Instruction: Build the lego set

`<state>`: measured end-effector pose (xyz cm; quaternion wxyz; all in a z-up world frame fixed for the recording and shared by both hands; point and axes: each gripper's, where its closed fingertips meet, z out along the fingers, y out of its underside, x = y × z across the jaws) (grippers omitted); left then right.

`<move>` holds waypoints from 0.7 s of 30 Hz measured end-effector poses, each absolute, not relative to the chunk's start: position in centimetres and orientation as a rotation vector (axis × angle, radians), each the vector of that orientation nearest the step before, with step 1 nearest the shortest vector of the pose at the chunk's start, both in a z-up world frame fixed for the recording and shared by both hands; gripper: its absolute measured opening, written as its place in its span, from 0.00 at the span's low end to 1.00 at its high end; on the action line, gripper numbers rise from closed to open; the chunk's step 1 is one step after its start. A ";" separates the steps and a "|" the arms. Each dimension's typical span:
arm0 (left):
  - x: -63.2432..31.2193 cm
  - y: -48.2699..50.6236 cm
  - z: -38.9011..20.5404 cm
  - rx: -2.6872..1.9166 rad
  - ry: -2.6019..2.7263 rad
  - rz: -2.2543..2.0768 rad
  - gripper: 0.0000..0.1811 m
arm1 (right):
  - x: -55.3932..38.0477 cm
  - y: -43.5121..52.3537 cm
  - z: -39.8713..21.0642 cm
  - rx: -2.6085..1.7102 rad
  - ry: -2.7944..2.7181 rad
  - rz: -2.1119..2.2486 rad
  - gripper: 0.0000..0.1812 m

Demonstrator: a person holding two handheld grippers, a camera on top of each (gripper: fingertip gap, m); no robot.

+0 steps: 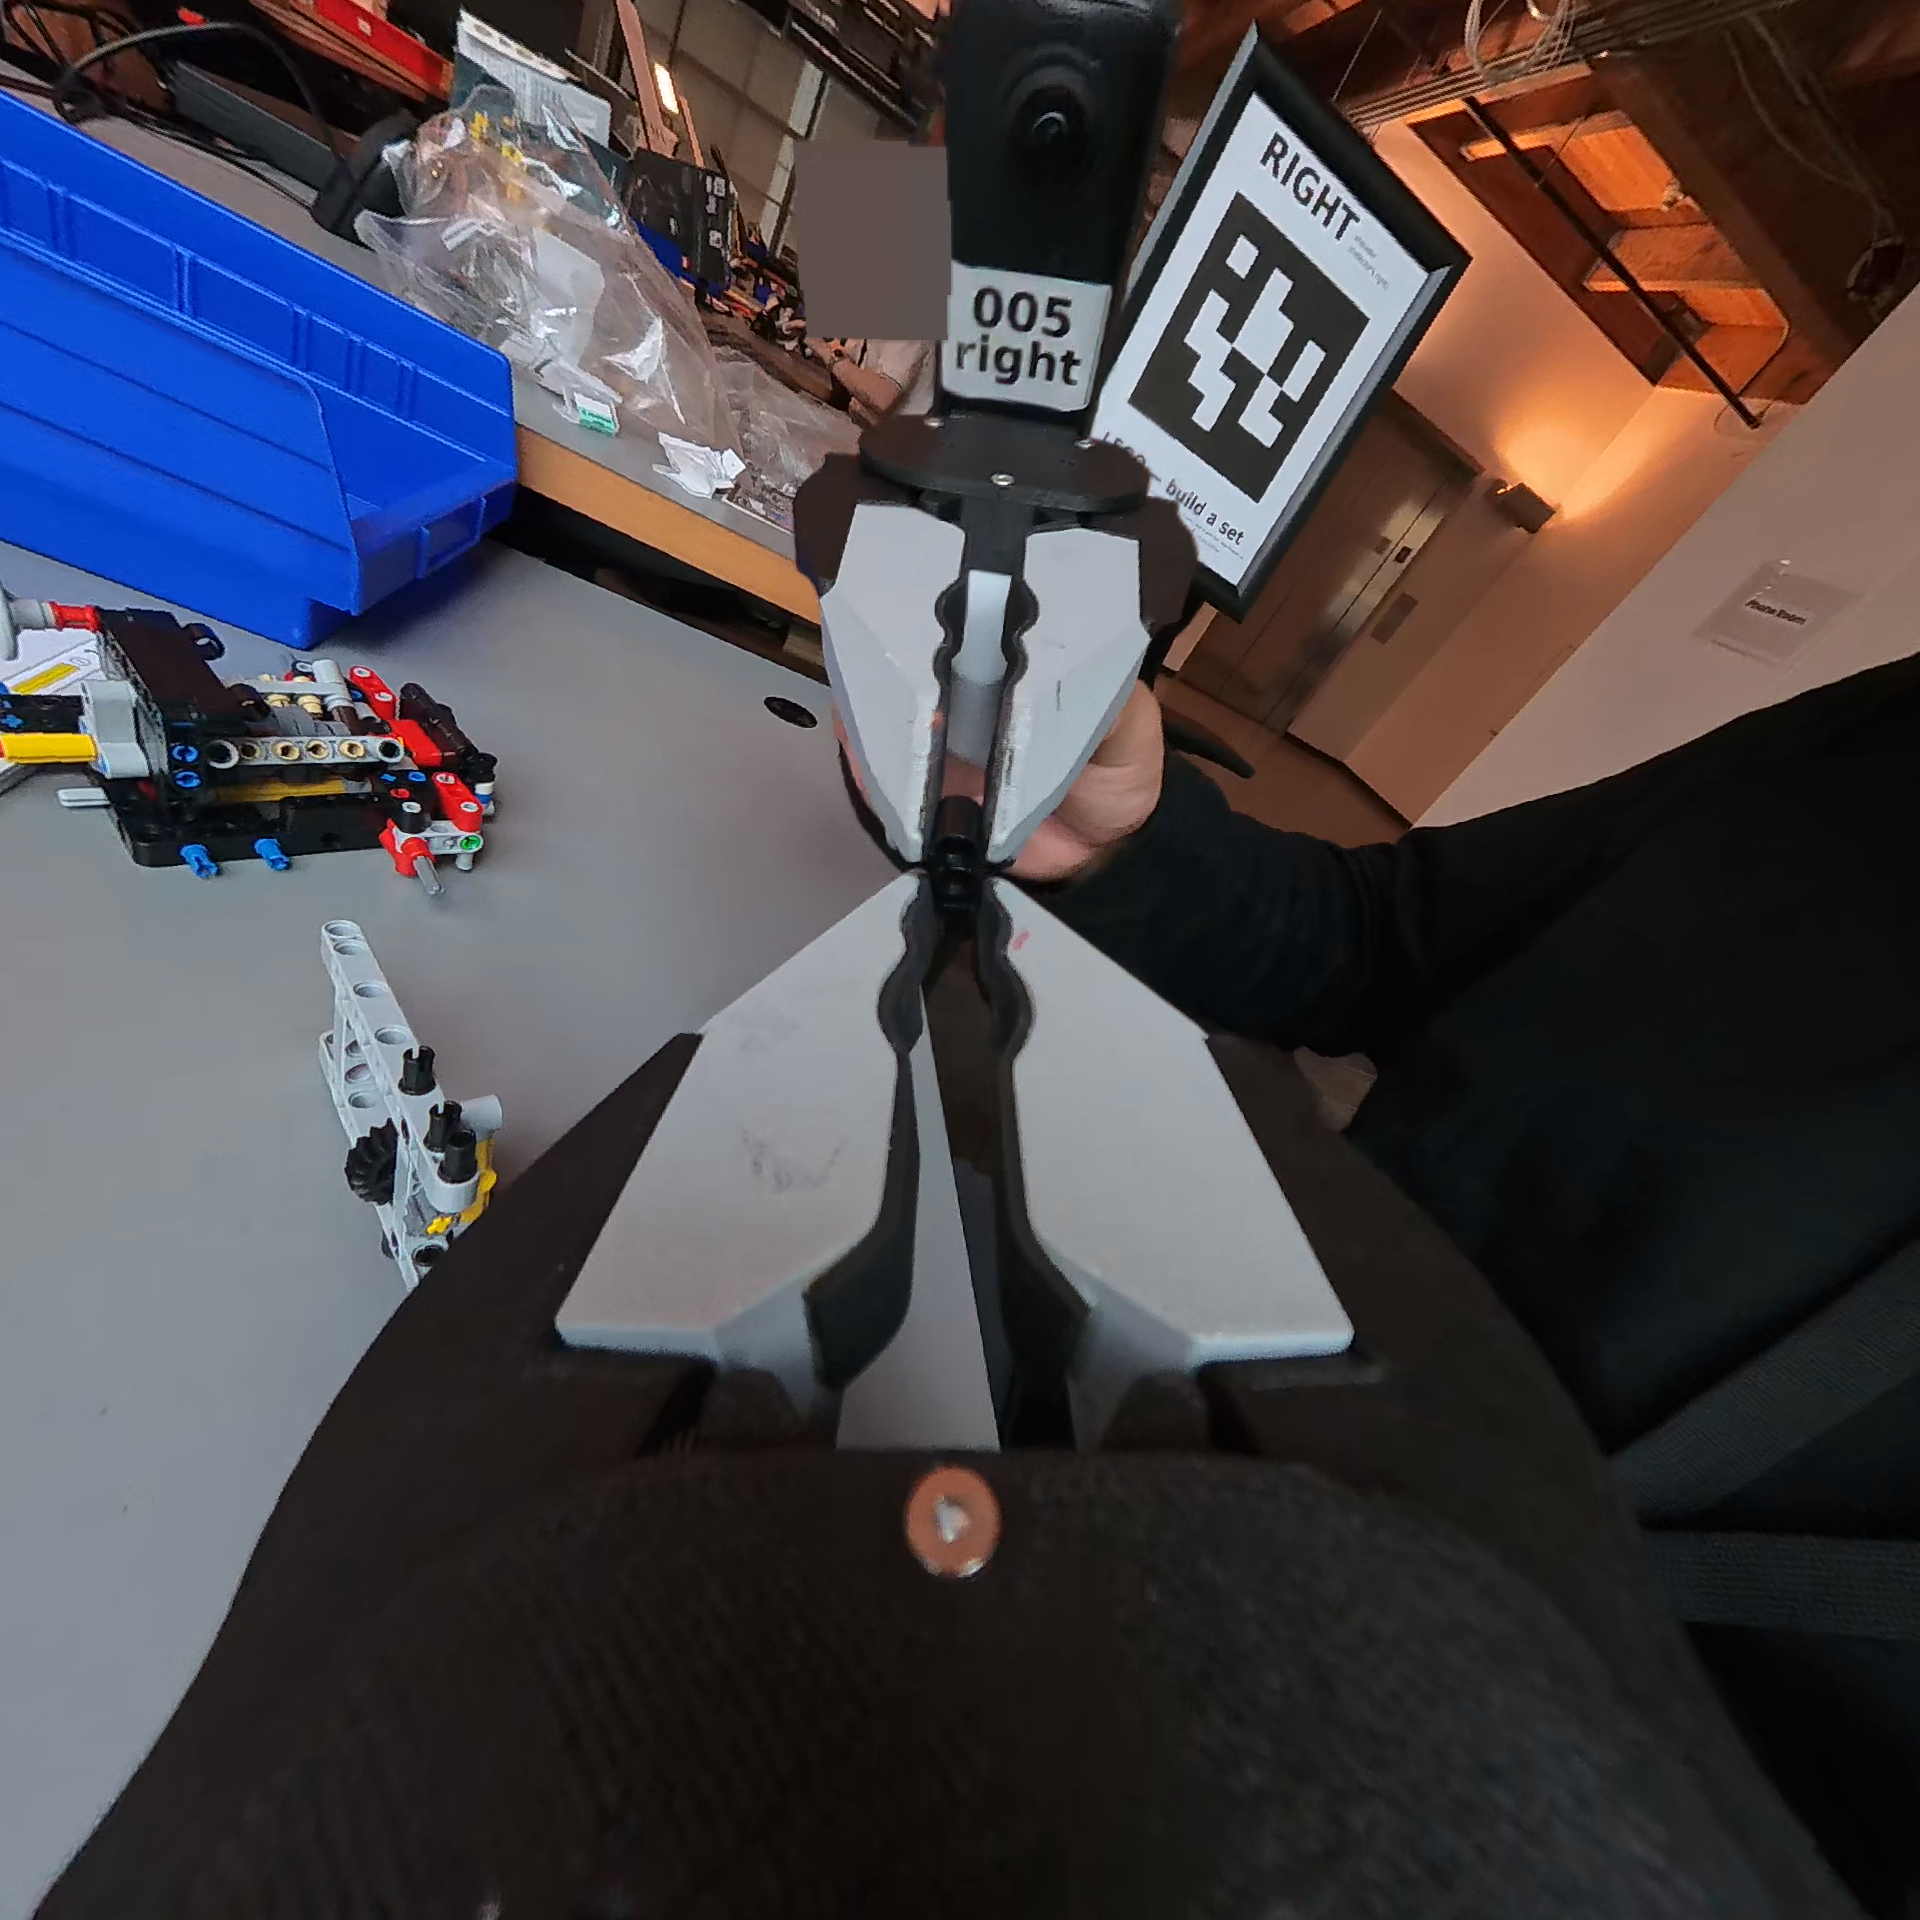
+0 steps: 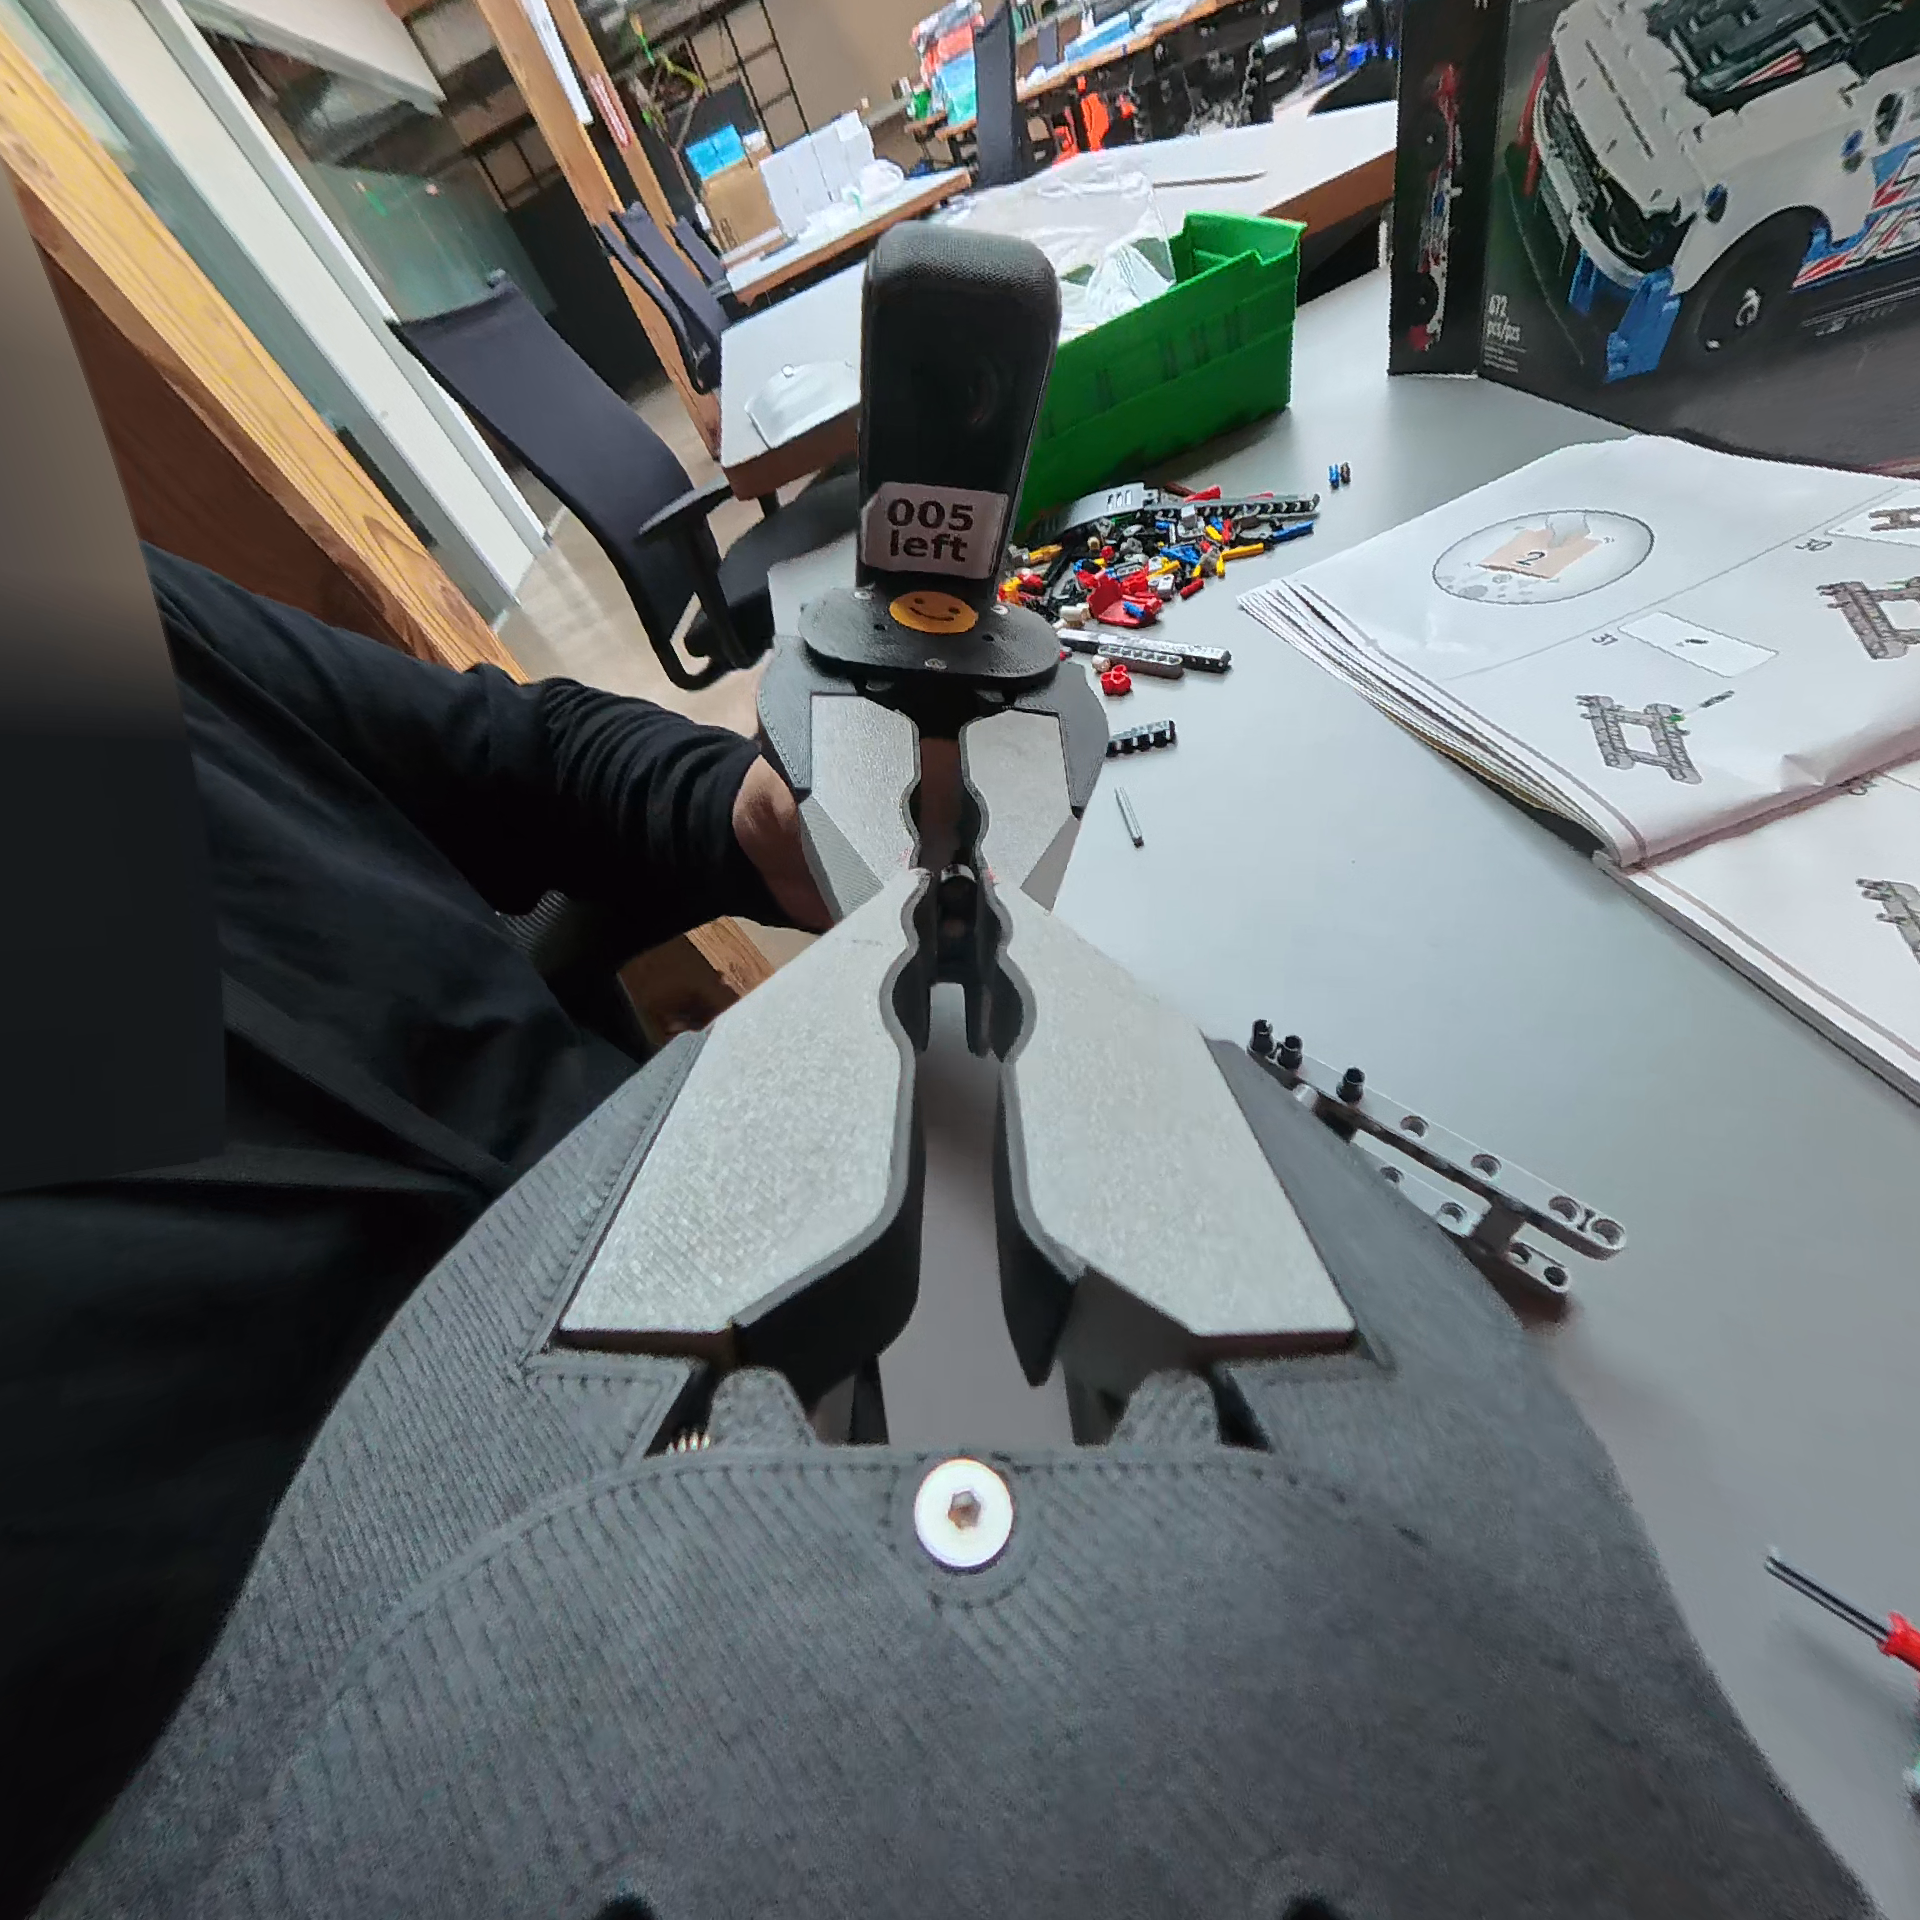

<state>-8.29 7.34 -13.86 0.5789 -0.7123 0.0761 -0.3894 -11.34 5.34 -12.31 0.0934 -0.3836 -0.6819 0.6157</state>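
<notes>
My two grippers meet tip to tip above the grey table (image 1: 644, 914). A small black pin (image 1: 956, 854) sits between both sets of tips. My left gripper (image 1: 957, 891) is shut on its near end, and the right gripper (image 1: 957, 831), held by a hand, closes on its far end. In the right wrist view my right gripper (image 2: 958, 891) grips the black pin (image 2: 952, 914), with the left gripper (image 2: 954, 864) facing it. A part-built black, red and grey model (image 1: 260, 748) lies at the left. A grey beam subassembly (image 1: 405, 1101) with black pins lies nearer.
A blue bin (image 1: 208, 364) and plastic bags (image 1: 520, 260) stand behind the model, a framed marker sign (image 1: 1278, 312) at the right. The right wrist view shows a grey beam frame (image 2: 1455, 1164), loose parts (image 2: 1164, 551), an open instruction booklet (image 2: 1610, 675), a green bin (image 2: 1174, 343) and the set's box (image 2: 1662, 177). Less than 4 cm separates the two grippers' tips.
</notes>
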 end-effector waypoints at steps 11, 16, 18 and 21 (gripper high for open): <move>-12.9 7.3 -16.0 -1.816 0.173 -0.520 0.12 | -13.7 9.5 -14.6 -1.412 -2.066 1.473 0.02; -15.1 8.0 -20.0 -2.036 0.225 -0.172 0.19 | -15.2 10.9 -18.7 -1.610 -2.271 1.106 0.02; -15.4 8.7 -21.0 -2.064 0.243 -0.101 0.18 | -15.7 10.9 -19.5 -1.656 -2.316 1.030 0.02; -15.5 9.5 -22.4 -2.107 0.259 -0.095 0.15 | -16.1 11.0 -20.4 -1.710 -2.373 0.929 0.02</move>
